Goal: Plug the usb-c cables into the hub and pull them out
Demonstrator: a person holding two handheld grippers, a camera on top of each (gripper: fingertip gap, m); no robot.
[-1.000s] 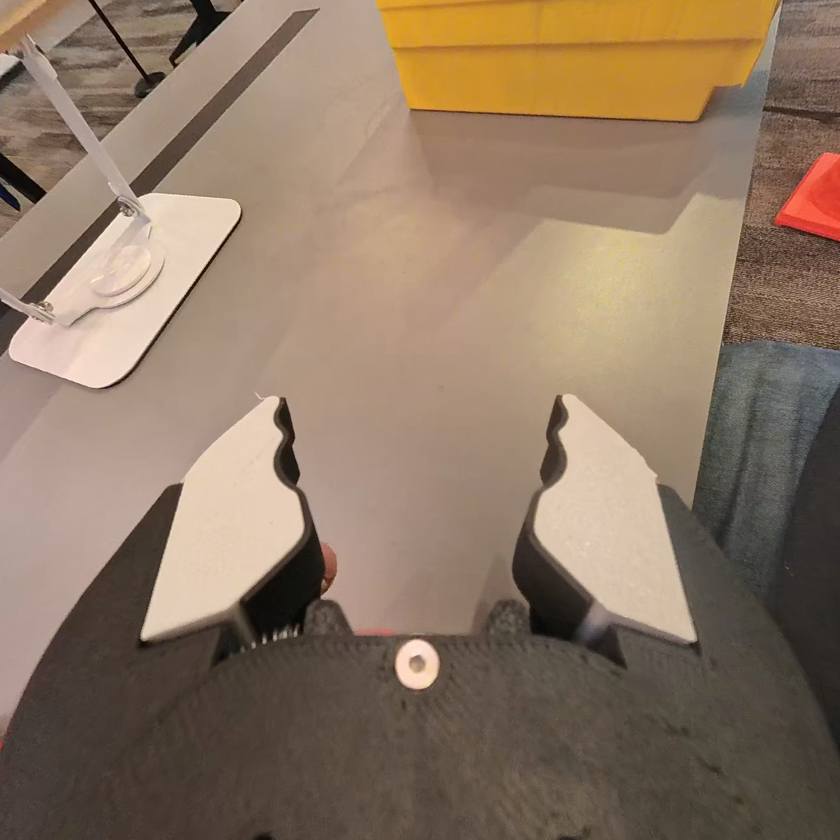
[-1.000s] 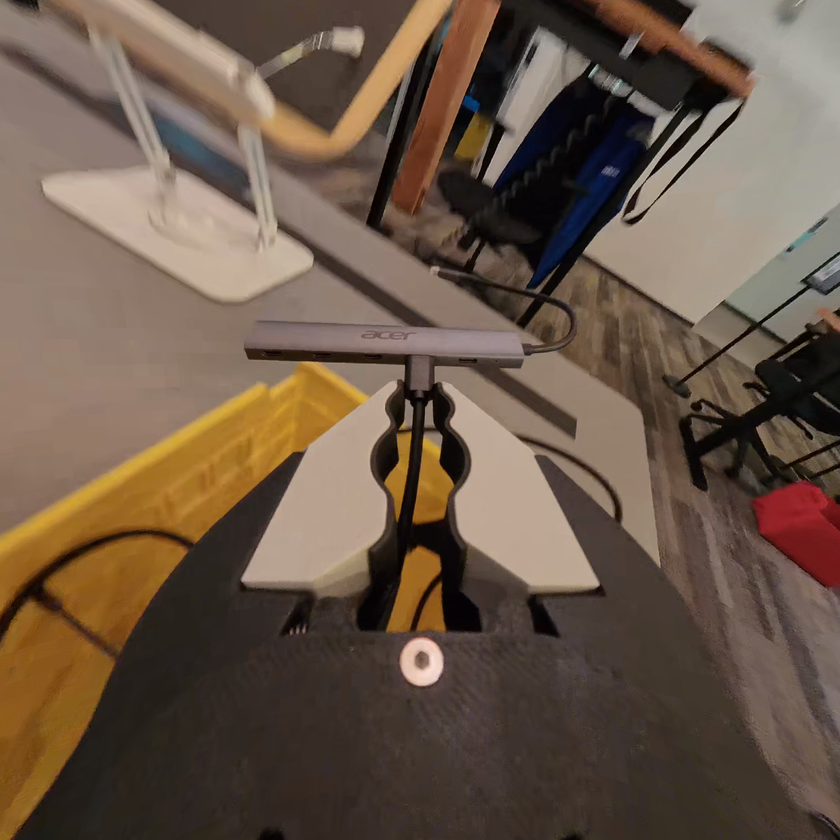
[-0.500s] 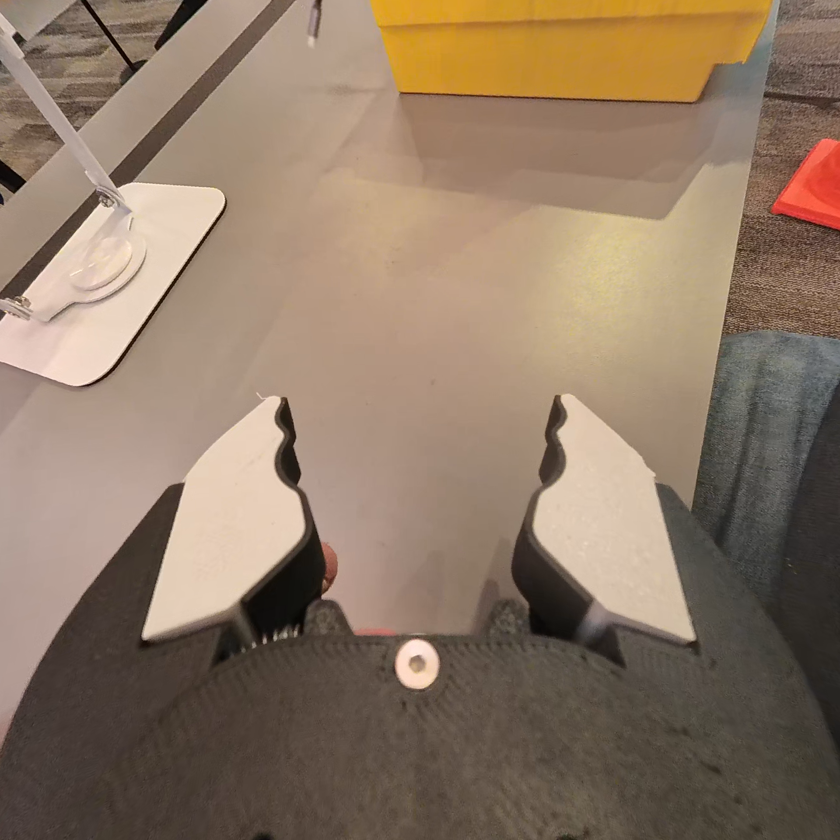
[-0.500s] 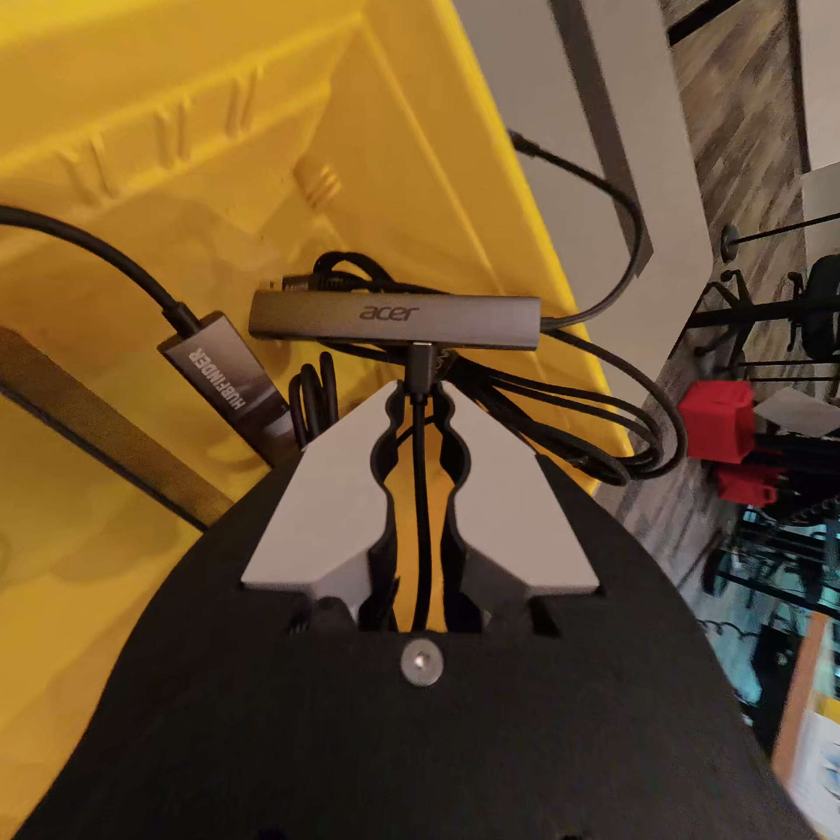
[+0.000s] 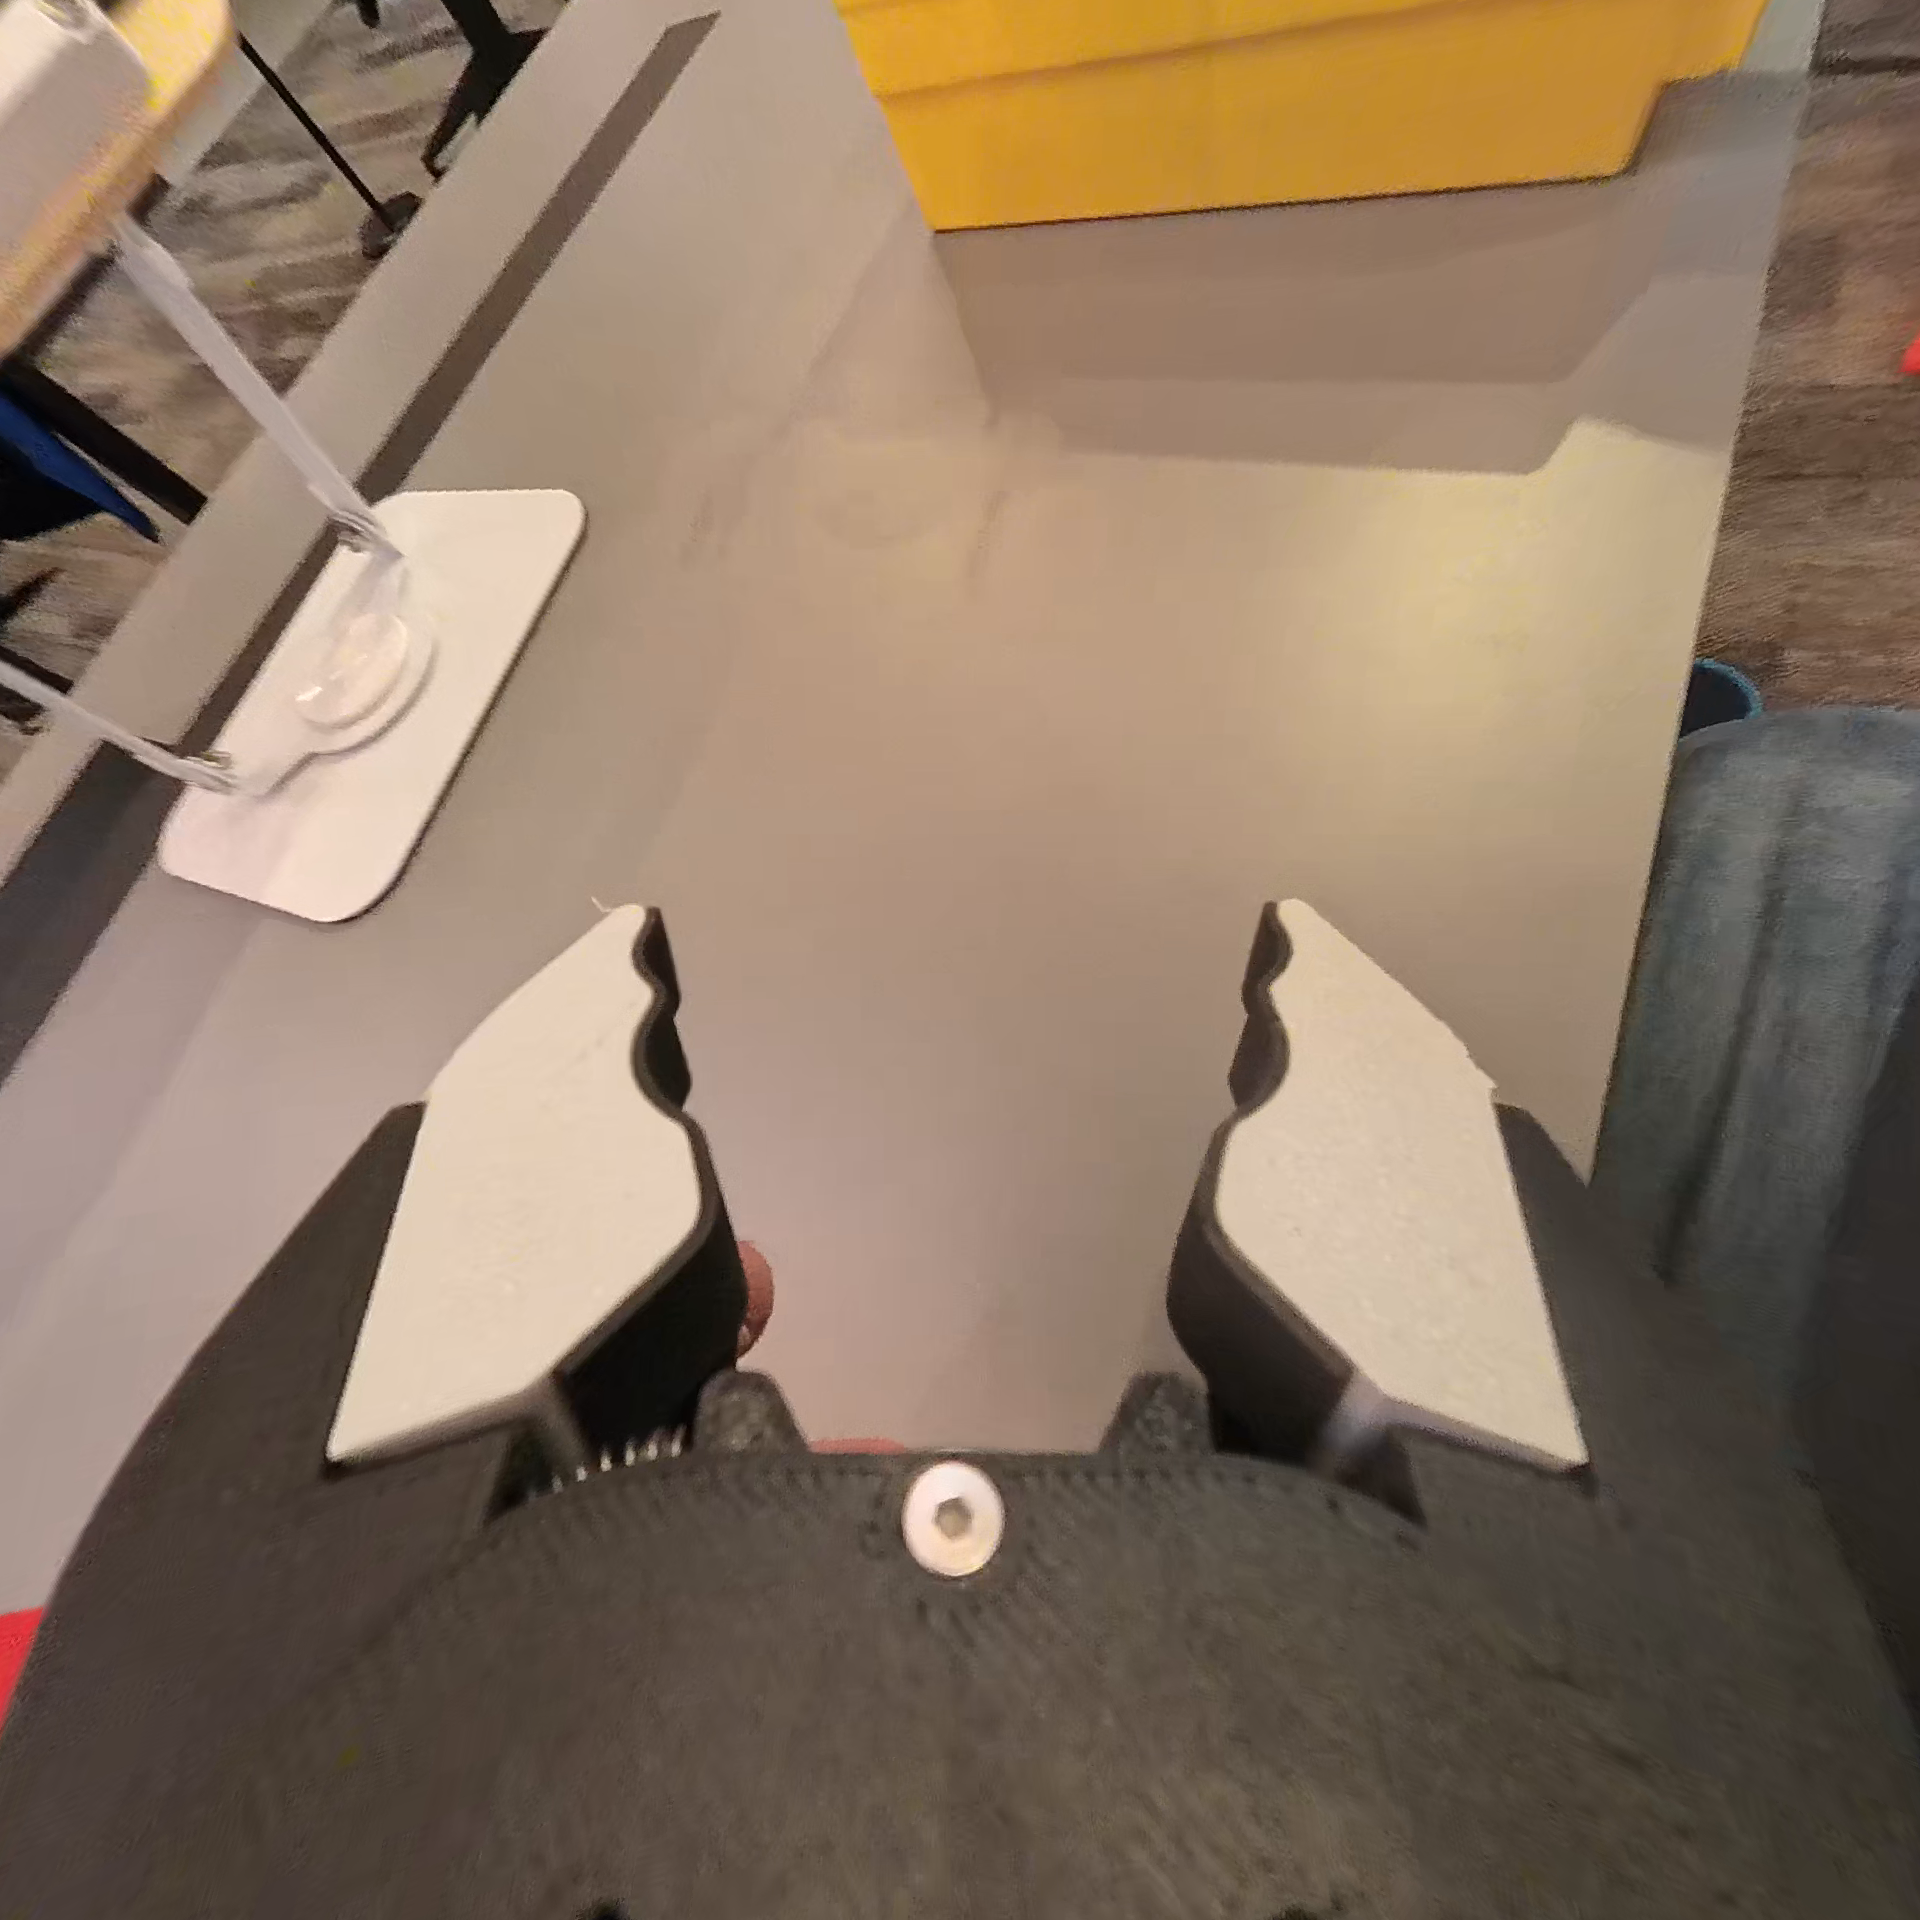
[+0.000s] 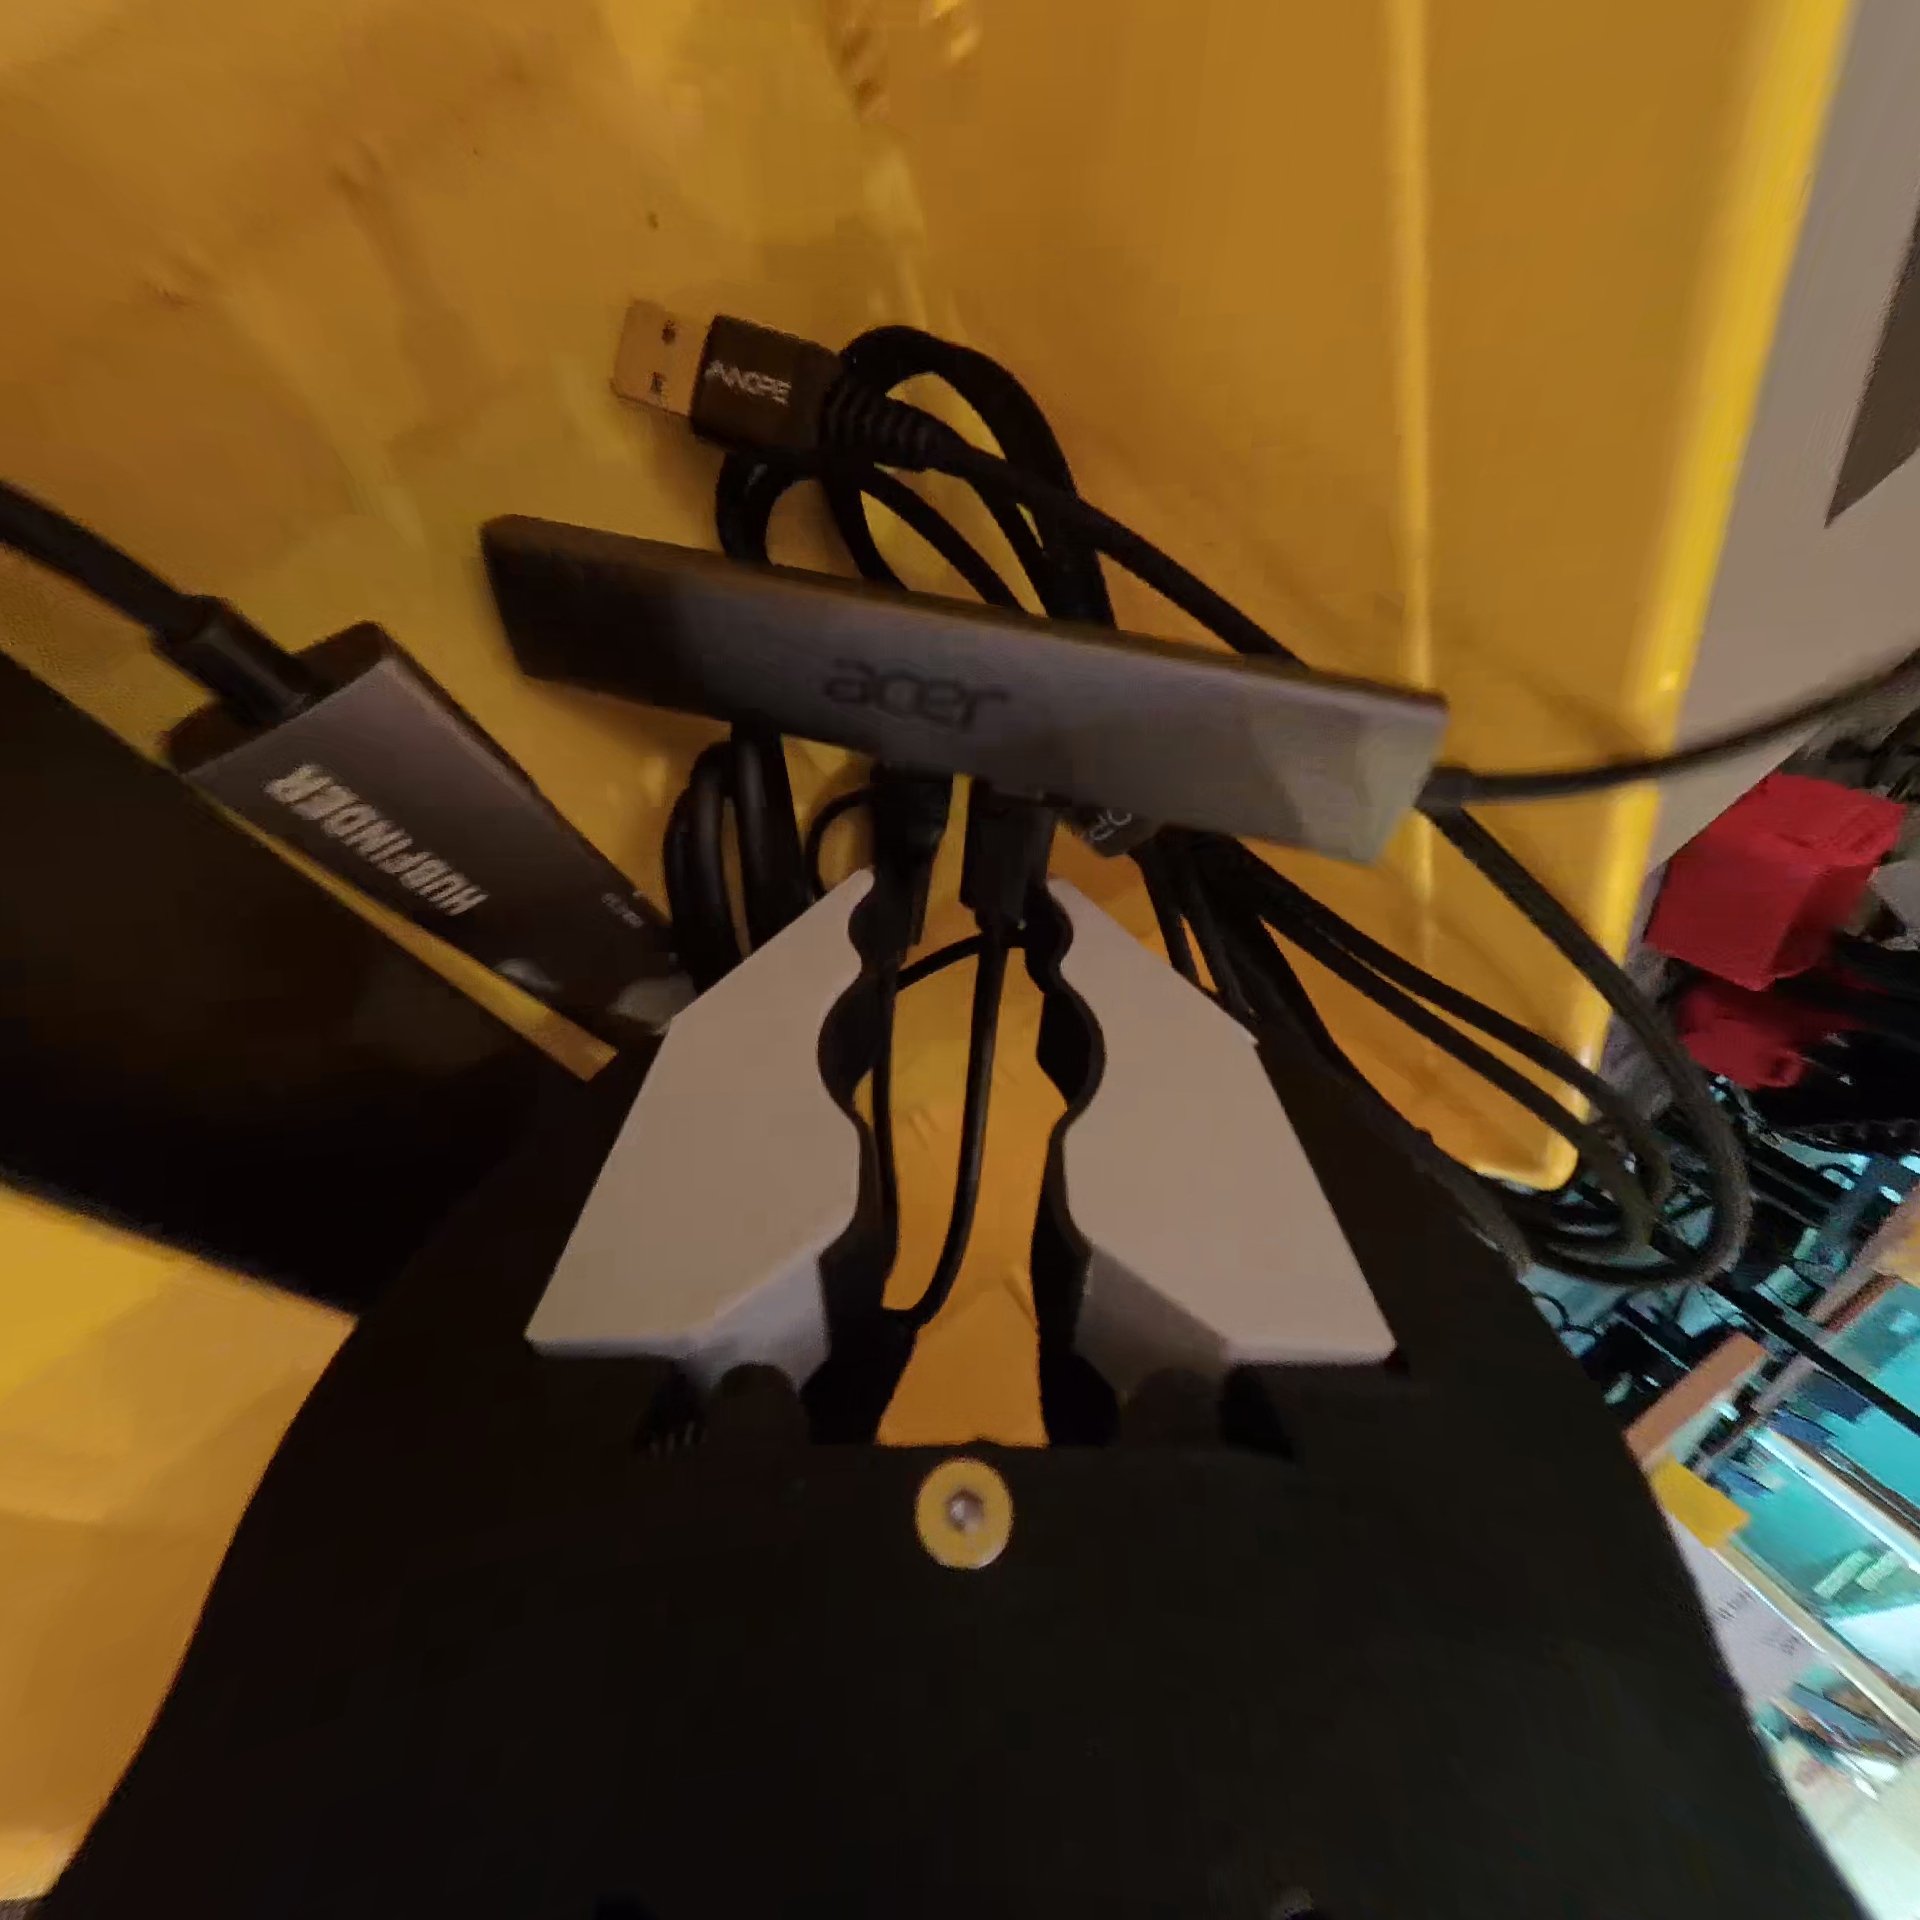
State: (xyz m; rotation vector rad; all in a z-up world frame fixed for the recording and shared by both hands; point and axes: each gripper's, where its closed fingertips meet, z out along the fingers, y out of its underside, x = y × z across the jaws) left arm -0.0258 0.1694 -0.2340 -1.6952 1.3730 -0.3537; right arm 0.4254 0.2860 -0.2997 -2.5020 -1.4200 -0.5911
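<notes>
My right gripper hangs inside the yellow bin. Its fingers stand slightly apart. A thin black usb-c cable runs loosely between them up to its plug, which sits in the grey hub. A second black plug sits beside it. The hub lies tilted on the coiled cables just beyond my fingertips. My left gripper is open and empty above the grey table, well short of the yellow bin.
The bin also holds a second dark grey hub, a USB-A plug, a coil of black cables and a black bar. A white stand base sits at the table's left. A person's jeans are at the right edge.
My right gripper carried the hub down into the bin and its fingers parted; the hub tilted and settled onto the cables. My left gripper stayed open and shifted slightly.
</notes>
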